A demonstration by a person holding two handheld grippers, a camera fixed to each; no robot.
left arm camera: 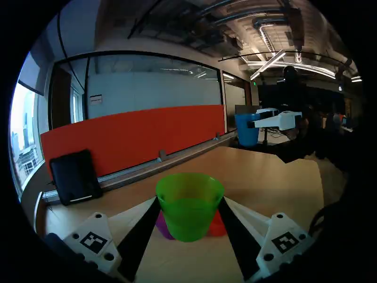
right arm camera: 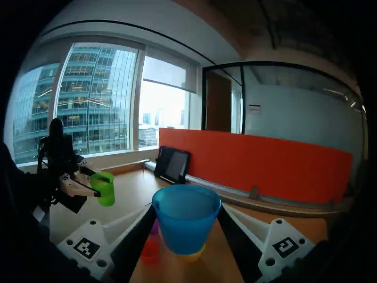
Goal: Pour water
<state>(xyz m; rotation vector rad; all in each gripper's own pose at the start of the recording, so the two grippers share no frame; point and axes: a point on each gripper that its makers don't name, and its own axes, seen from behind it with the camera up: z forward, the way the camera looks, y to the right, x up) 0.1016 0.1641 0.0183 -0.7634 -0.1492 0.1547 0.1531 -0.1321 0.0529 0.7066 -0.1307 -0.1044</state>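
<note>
We note the left claw (left arm camera: 189, 205) clamped on a translucent green plastic cup (left arm camera: 190, 214), held above the pale wooden worktop (left arm camera: 264, 174). Our right claw (right arm camera: 187, 211) is clamped on a blue plastic cup (right arm camera: 186, 226), likewise above it.

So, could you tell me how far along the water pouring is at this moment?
Done: both cups are picked up, the green cup in the left tool, the blue cup in the right tool. In hand: both are held upright, well apart, above the table. Left: bringing them together and tipping one; no pouring shows yet.
</note>
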